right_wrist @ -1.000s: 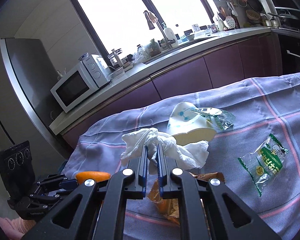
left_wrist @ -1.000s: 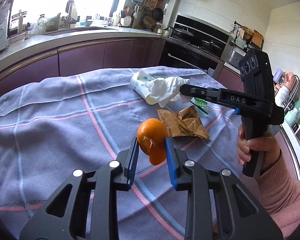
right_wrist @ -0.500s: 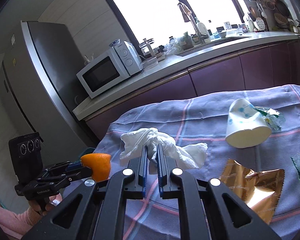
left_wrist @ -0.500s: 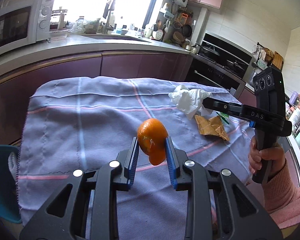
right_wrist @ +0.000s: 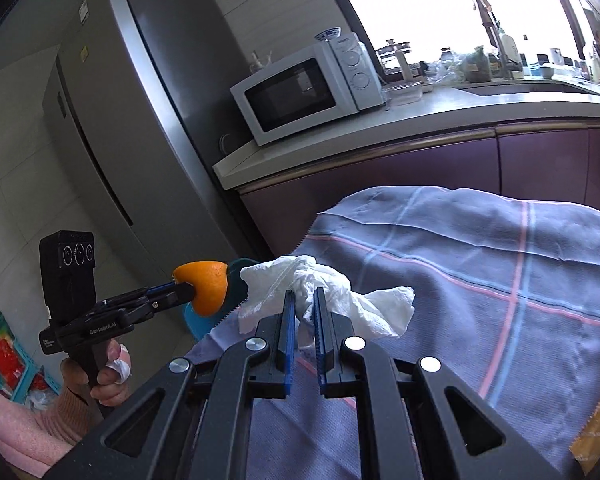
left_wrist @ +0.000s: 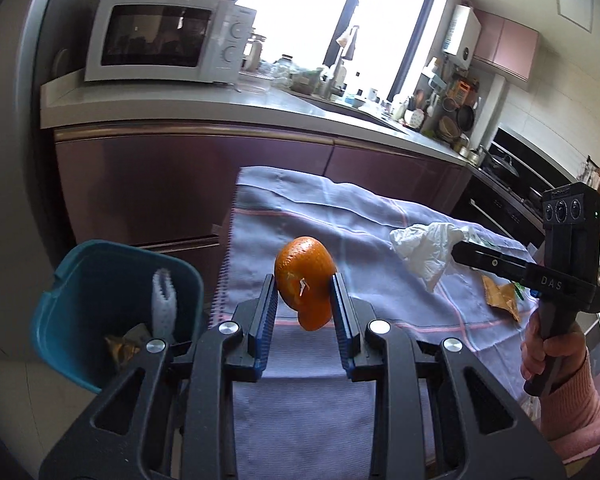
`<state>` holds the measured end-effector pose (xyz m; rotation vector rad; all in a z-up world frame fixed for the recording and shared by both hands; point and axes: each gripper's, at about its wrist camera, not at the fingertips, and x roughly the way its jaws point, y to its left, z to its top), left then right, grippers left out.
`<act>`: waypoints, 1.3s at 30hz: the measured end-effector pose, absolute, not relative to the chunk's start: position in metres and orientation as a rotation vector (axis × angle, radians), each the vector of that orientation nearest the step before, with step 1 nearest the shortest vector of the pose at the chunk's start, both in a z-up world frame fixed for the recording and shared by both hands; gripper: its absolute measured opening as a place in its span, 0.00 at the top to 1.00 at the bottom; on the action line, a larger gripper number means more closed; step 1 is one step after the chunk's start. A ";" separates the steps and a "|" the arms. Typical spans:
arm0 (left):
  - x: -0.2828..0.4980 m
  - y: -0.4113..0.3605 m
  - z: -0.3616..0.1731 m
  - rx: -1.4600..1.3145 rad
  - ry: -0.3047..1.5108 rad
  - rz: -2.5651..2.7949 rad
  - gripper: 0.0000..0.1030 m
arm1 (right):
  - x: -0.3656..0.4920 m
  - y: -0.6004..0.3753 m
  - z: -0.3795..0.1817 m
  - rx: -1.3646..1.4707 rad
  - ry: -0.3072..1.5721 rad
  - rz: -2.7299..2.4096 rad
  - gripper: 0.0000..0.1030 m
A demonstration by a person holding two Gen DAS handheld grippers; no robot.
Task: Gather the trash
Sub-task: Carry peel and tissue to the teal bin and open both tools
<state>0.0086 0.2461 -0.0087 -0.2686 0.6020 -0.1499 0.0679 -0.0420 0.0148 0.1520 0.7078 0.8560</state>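
Note:
My left gripper (left_wrist: 303, 300) is shut on an orange peel (left_wrist: 305, 280), held in the air over the table's left end. A teal bin (left_wrist: 100, 280) stands on the floor just left of it, with a white strip and a wrapper inside. My right gripper (right_wrist: 303, 306) is shut on a crumpled white tissue (right_wrist: 340, 304), carried above the cloth. In the left wrist view the right gripper (left_wrist: 460, 254) and tissue (left_wrist: 428, 252) hang to the right. In the right wrist view the left gripper (right_wrist: 190, 290) holds the orange peel (right_wrist: 206, 286) in front of the bin (right_wrist: 198, 320).
A purple checked cloth (left_wrist: 340, 216) covers the table. A gold wrapper (left_wrist: 500, 296) lies on it at the right. Behind stand purple cabinets, a counter with a microwave (left_wrist: 168, 38) and a grey fridge (right_wrist: 112, 120). A teal crate (right_wrist: 12, 364) sits on the floor.
Both grippers have swung left along the table with their loads. The teal bin has come into view beside the left gripper; the cup and wrappers have slid off to the right.

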 end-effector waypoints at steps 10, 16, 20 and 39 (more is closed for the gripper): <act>-0.003 0.328 -0.030 -0.323 0.631 0.048 0.73 | 0.076 0.051 0.014 0.047 0.763 1.008 0.92; 0.001 0.354 -0.048 -0.359 0.659 0.105 0.73 | 0.086 0.105 0.005 -0.022 0.809 1.073 0.92; 0.007 0.368 -0.060 -0.361 0.685 0.138 0.72 | 0.089 0.138 -0.005 -0.073 0.836 1.103 0.92; 0.018 0.411 -0.101 -0.417 0.737 0.238 0.75 | 0.108 0.238 -0.057 -0.298 0.996 1.097 0.85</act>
